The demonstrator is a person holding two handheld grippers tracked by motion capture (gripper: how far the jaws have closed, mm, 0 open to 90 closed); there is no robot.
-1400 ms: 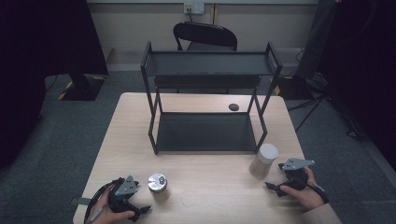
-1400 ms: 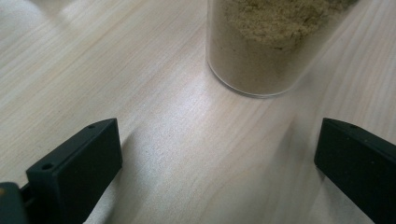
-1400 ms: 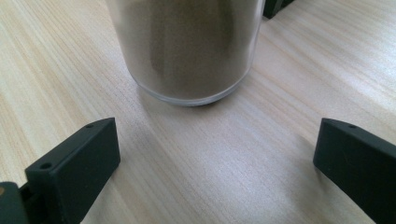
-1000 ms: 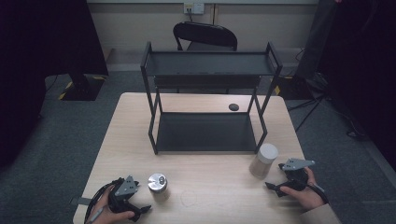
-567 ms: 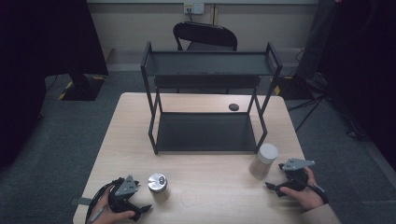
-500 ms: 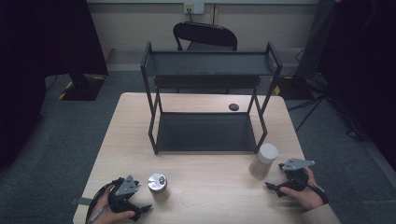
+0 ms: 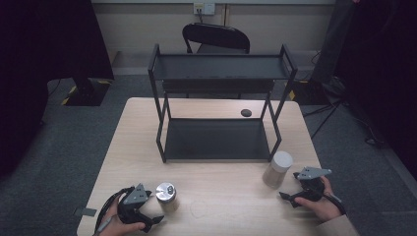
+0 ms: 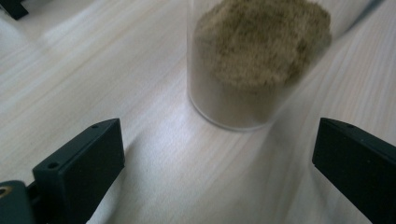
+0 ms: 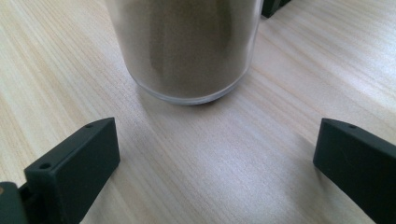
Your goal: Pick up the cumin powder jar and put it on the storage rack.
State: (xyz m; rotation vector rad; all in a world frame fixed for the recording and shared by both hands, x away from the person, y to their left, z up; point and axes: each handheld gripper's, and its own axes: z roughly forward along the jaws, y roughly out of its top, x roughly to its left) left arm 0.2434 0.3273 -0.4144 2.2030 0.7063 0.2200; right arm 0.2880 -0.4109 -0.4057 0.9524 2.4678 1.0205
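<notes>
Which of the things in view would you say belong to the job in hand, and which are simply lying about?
In the job:
- short clear jar with silver lid, before the open left gripper
- taller clear jar with white lid, before the open right gripper
- probably the black two-tier metal rack

Lying about:
- small dark round object on the wooden table
- black folding chair

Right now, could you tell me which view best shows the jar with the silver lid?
The high view: the silver-lidded jar shows whole, beside the left gripper. The left gripper view shows its glass base and tan powder close up, blurred, lid cut off, ahead of open jaws. The right gripper view faces the other jar.
</notes>
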